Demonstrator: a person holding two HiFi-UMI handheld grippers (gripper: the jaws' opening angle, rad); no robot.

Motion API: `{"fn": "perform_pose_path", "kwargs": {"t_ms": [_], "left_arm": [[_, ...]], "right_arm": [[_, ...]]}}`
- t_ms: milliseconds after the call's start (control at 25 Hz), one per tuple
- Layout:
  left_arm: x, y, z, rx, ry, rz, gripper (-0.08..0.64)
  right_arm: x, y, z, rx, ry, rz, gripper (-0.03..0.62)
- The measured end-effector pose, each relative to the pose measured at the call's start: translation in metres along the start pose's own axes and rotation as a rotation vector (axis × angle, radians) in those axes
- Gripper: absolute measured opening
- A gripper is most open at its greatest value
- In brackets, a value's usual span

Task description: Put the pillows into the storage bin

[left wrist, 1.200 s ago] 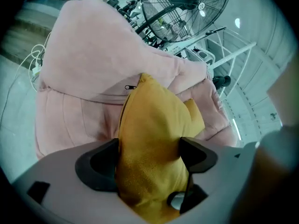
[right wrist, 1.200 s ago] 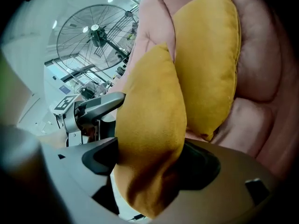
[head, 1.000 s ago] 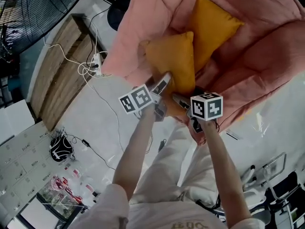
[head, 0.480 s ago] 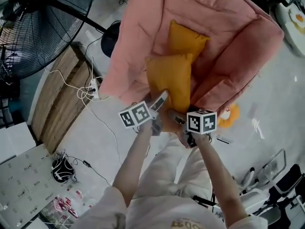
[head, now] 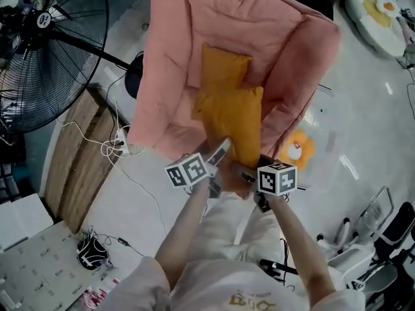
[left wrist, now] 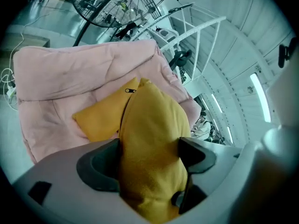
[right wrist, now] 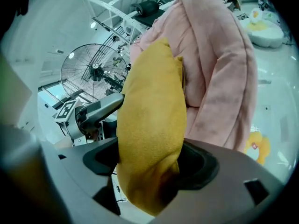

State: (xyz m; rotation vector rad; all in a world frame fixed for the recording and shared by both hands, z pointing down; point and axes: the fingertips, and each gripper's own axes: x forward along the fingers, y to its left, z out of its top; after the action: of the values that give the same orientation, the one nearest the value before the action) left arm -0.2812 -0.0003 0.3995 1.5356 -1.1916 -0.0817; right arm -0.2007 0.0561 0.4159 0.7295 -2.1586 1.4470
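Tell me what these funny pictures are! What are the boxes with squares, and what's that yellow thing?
No robot here: a person holds a grabbing tool in each hand. The boxes with squares are part of those tools. One picture comes from a camera on the person's head, looking down. The other two come from cameras riding on the left gripper and right gripper. Both pinch the same yellow pillow. A second pillow lies on the pink padded chair. A big fan stands nearby.
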Motion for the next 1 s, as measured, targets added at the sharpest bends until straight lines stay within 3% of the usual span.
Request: {"fn": "perform_pose_path", "kwargs": {"t_ms": [360,680,1000], "left_arm": [[0.030,-0.065,-0.045,0.098,0.043,-0.076,0.407],[0.059,-0.112,-0.097,0.165,0.107,-0.083,0.402],[0.090,-0.165,-0.151,0.188,0.118,-0.075,0.400]], "right_arm": [[-0.069,-0.037,-0.008,0.025,-0.109,-0.027,0.379],[-0.123,-0.079,-0.025,0.069,-0.160,-0.004,0.376],[-0.186,-0.125,-0.037,0.082,-0.174,0.015,0.376]]}}
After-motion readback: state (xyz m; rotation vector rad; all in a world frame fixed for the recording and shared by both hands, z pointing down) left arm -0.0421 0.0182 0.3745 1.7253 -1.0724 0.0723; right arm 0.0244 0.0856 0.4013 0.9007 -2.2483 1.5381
